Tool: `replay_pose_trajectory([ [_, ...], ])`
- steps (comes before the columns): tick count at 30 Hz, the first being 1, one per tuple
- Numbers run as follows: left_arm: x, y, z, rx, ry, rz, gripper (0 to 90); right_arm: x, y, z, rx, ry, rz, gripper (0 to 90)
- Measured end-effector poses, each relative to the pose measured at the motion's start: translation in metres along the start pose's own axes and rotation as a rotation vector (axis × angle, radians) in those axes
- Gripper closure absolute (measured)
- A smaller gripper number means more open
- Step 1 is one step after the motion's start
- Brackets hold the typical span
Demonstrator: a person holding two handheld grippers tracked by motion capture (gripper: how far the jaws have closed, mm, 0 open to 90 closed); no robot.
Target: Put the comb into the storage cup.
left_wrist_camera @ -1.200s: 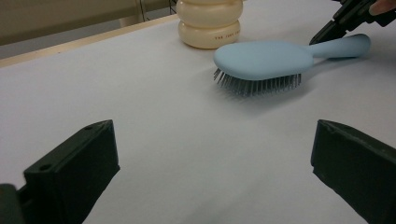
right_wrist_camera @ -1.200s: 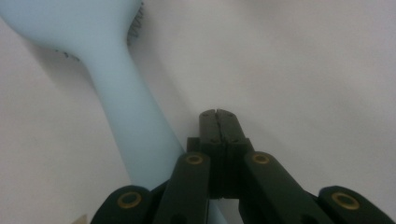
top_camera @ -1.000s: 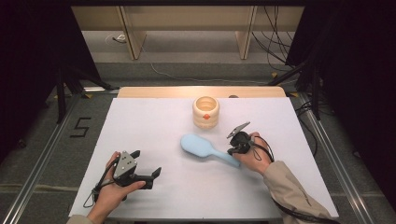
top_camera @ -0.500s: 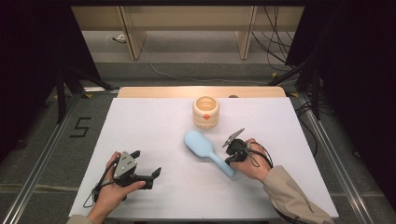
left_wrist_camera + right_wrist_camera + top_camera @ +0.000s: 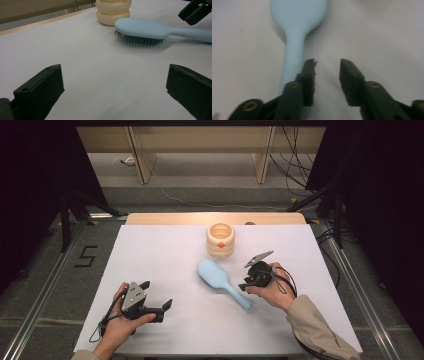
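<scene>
The light, stiff, smooth hairbrush is best taken at its narrow handle, beside which the right gripper has just been opened, fingers half apart and empty.

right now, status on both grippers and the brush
Right gripper just opened, nothing between the jaws, beside the brush handle. Left gripper open, idle on the table. Blue hairbrush lies bristles down, free. Cream pot behind it, apart.
</scene>
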State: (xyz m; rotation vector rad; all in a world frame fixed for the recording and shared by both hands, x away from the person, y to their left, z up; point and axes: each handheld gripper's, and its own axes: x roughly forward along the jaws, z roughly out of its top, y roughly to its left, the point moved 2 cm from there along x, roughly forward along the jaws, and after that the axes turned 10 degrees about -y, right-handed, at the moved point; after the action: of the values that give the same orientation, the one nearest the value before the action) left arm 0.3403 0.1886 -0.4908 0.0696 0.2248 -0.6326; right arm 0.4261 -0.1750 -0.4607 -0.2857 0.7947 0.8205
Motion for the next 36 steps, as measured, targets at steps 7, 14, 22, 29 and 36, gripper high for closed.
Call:
replay_pose_trajectory([
  [7, 0.000, 0.001, 0.000, 0.001, -0.004, 0.004, 0.8, -0.002, 0.003, 0.007, 0.000, -0.087, 0.001, 32.9],
  [14, 0.000, 0.001, 0.000, 0.001, -0.003, 0.006, 1.0, -0.001, 0.012, 0.014, -0.058, -0.119, 0.029, 17.1],
  [22, 0.000, 0.000, 0.000, 0.000, -0.005, 0.007, 1.1, 0.007, 0.019, 0.020, -0.098, -0.093, 0.038, 15.2],
  [29, 0.000, 0.000, 0.001, -0.003, -0.008, 0.005, 1.3, 0.018, 0.028, 0.027, -0.102, 0.004, 0.069, 17.4],
  [36, 0.001, 0.000, 0.001, -0.005, -0.009, 0.008, 1.4, 0.027, 0.030, 0.025, -0.080, 0.077, 0.060, 21.2],
])
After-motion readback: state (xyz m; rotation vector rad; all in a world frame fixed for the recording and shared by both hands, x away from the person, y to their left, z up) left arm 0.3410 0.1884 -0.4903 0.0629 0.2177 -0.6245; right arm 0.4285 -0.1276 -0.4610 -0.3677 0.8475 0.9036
